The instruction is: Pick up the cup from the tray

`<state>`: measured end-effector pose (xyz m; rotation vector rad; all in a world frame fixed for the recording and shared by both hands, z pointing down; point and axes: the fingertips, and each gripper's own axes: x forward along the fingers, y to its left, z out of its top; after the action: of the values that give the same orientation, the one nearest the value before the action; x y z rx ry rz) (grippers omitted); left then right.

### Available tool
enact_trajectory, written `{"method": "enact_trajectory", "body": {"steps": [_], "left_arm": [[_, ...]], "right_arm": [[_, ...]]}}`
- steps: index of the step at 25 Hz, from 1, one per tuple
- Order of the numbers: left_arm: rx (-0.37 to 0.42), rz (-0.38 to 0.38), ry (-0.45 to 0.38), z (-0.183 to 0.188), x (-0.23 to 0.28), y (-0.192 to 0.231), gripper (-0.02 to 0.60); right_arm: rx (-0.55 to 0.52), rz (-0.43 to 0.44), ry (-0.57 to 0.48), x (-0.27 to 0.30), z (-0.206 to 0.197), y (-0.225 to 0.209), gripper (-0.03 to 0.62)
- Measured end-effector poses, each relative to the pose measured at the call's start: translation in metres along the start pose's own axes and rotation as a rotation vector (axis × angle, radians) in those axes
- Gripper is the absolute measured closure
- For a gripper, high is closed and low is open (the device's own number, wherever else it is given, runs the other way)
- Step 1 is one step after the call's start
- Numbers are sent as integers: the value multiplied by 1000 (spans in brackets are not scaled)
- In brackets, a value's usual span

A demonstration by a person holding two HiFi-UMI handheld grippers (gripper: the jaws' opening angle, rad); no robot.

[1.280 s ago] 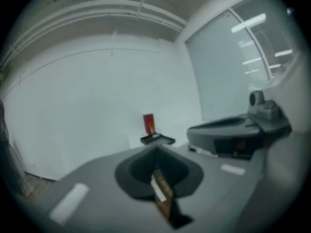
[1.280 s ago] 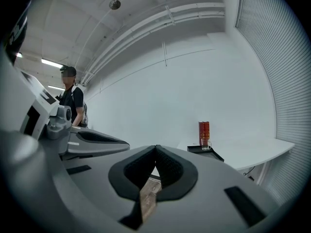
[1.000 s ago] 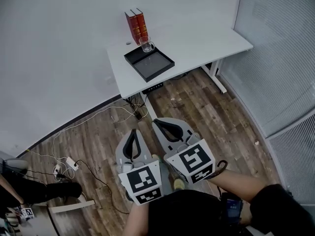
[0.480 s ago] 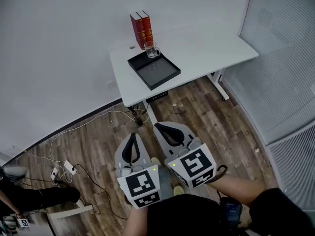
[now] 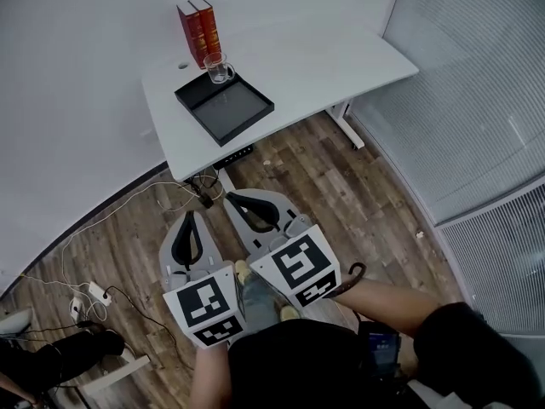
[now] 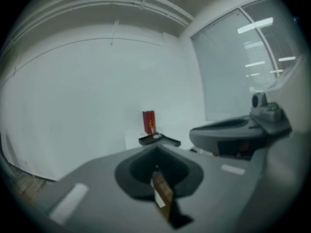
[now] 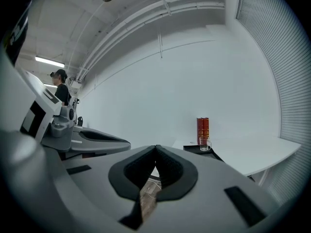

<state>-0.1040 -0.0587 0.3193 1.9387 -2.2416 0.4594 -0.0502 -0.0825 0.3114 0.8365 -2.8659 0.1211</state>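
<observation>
Far beyond both closed, empty jaws, the cup (image 5: pixel 219 68) stands on the tray (image 5: pixel 228 113).

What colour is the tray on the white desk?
Black. The tray shows best in the head view.

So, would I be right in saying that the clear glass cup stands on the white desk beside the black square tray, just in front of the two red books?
Not quite. The clear glass cup stands inside the black square tray, in its corner nearest the two red books, not on the white desk beside it; the head view shows this.
</observation>
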Motion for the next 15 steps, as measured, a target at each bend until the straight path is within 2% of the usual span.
{"method": "enact_trajectory", "body": {"steps": [15], "left_arm": [[11,-52,16,13,63,11,583]], "right_arm": [[22,-63,37,44,2,-47,580]]}}
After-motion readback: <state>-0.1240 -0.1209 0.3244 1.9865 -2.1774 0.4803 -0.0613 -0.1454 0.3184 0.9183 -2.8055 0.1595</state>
